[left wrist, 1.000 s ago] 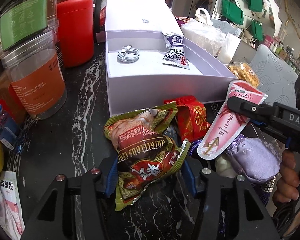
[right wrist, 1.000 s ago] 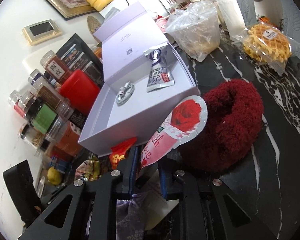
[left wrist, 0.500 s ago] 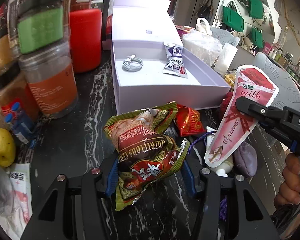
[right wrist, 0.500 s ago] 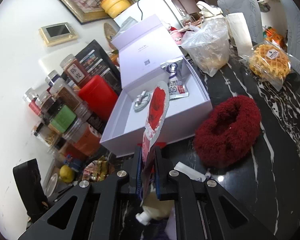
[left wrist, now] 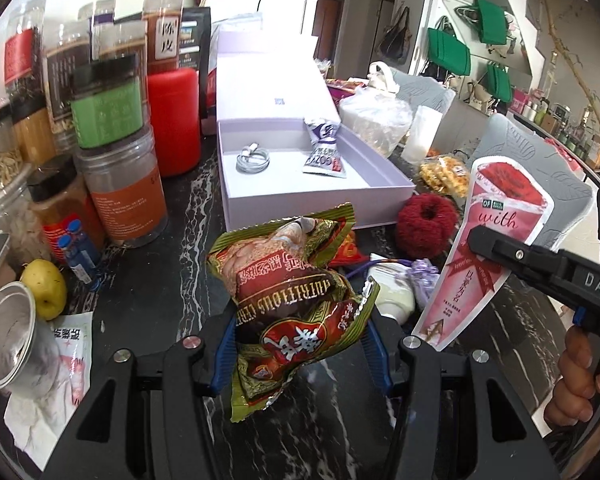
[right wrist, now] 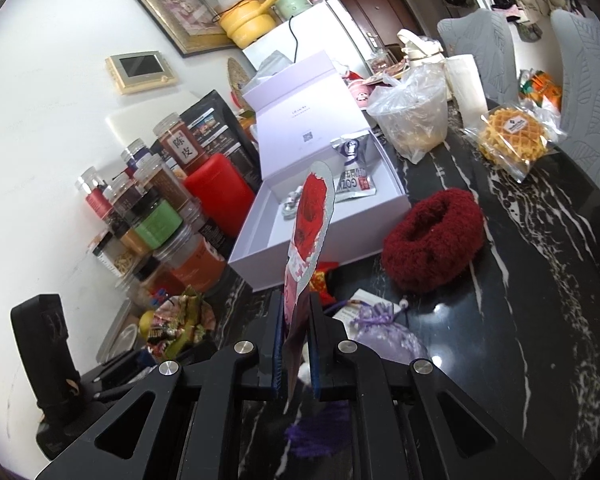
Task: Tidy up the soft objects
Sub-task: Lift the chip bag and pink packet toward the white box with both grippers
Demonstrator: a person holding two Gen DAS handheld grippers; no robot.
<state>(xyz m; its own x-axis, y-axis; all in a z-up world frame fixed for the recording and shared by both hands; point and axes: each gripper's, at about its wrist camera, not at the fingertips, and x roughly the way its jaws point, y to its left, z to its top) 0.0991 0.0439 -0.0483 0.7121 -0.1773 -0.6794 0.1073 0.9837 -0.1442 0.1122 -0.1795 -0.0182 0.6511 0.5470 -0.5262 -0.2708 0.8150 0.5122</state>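
Observation:
My left gripper is shut on a crumpled green and red snack bag and holds it above the black marble table. My right gripper is shut on a pink rose-print pouch, held upright and edge-on; it also shows in the left wrist view. The open lilac box lies ahead, holding a coiled white cable and a blue-white sachet. A dark red fuzzy scrunchie, a lilac drawstring pouch and a small red packet lie on the table in front of the box.
Stacked jars and a red canister stand left of the box. A yellow fruit and a metal tin sit at the near left. A plastic bag, paper roll and bagged waffles lie at the back right.
Both grippers have risen and pulled back with their loads. The pink pouch has turned from flat to upright and edge-on in the right wrist view. More of the table shows.

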